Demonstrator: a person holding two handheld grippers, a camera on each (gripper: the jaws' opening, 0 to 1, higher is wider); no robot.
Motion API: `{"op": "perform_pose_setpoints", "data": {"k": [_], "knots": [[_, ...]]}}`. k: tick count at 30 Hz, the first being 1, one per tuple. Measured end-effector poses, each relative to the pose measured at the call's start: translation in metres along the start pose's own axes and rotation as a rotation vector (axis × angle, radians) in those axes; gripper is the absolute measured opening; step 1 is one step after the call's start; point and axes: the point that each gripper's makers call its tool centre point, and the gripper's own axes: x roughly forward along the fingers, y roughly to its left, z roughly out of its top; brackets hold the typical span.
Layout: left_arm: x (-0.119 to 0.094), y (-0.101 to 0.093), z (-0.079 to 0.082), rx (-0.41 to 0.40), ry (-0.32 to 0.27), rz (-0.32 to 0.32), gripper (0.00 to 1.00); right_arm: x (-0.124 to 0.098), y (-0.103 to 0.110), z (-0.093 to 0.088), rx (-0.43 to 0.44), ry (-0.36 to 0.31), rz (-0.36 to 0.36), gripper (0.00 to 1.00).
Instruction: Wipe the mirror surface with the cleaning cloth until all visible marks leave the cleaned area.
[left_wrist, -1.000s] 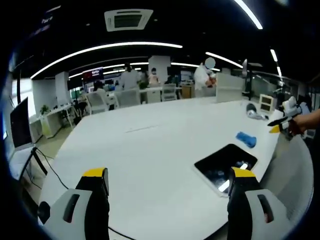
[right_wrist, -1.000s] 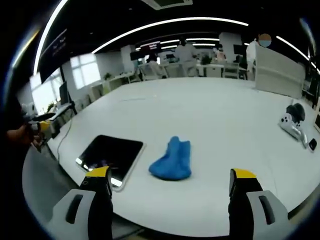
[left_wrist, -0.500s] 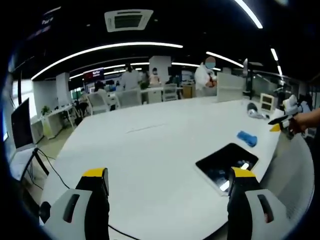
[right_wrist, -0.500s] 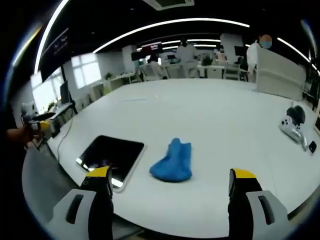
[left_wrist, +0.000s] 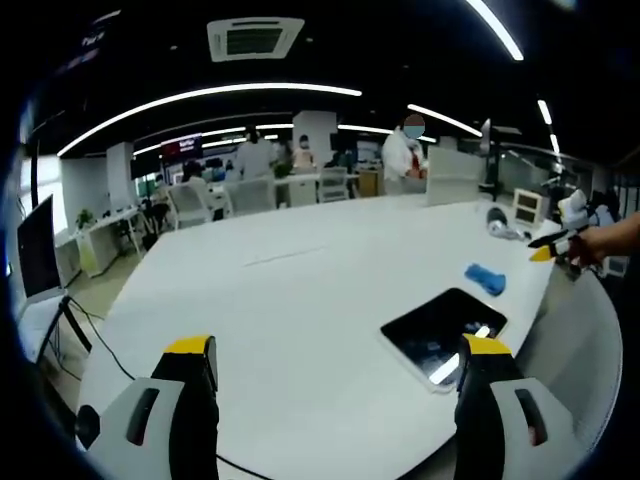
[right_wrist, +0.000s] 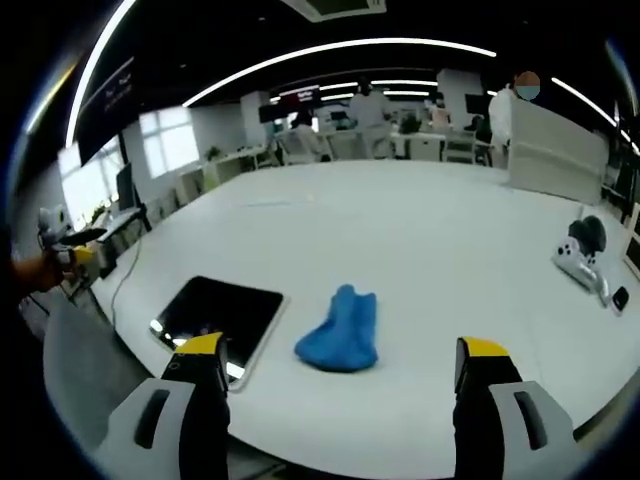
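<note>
Right gripper view puts my right gripper, jaws apart and empty, over the white table; the crumpled blue cleaning cloth lies ahead, the dark rectangular white-framed mirror beside it at nine o'clock. My left gripper is spread and empty too. A white game controller sits well apart at three o'clock.

Little has changed — both cameras drifted slightly; mirror and blue cloth lie unmoved

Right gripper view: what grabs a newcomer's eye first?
The crumpled blue cleaning cloth on the big white table, lying untouched just ahead of the open right tool. Beside it, apart from it and toward the table's near edge, lies the dark mirror, flat and reflecting ceiling lights. The left tool is also open, the mirror just beyond its jaw.
</note>
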Motion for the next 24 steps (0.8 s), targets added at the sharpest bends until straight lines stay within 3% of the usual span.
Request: {"op": "perform_pose_setpoints", "data": {"k": [2,5,8,12,24], "knots": [[0.001,0.004,-0.002,-0.017,0.013,0.009,1.0,0.004,-0.001,-0.004,-0.004,0.029,0.005,0.9],[-0.001,0.002,0.004,-0.022,-0.006,0.009,1.0,0.005,-0.002,0.002,-0.012,0.014,0.006,0.89],[0.001,0.0,-0.001,-0.013,0.025,-0.007,1.0,0.005,-0.004,0.005,0.006,0.02,-0.01,0.86],[0.004,-0.005,0.002,0.012,0.022,-0.04,1.0,0.003,-0.004,0.006,-0.007,0.013,-0.024,0.84],[0.0,0.001,0.005,0.002,0.0,-0.029,1.0,-0.001,-0.002,0.01,-0.011,0.0,-0.036,0.76]]}}
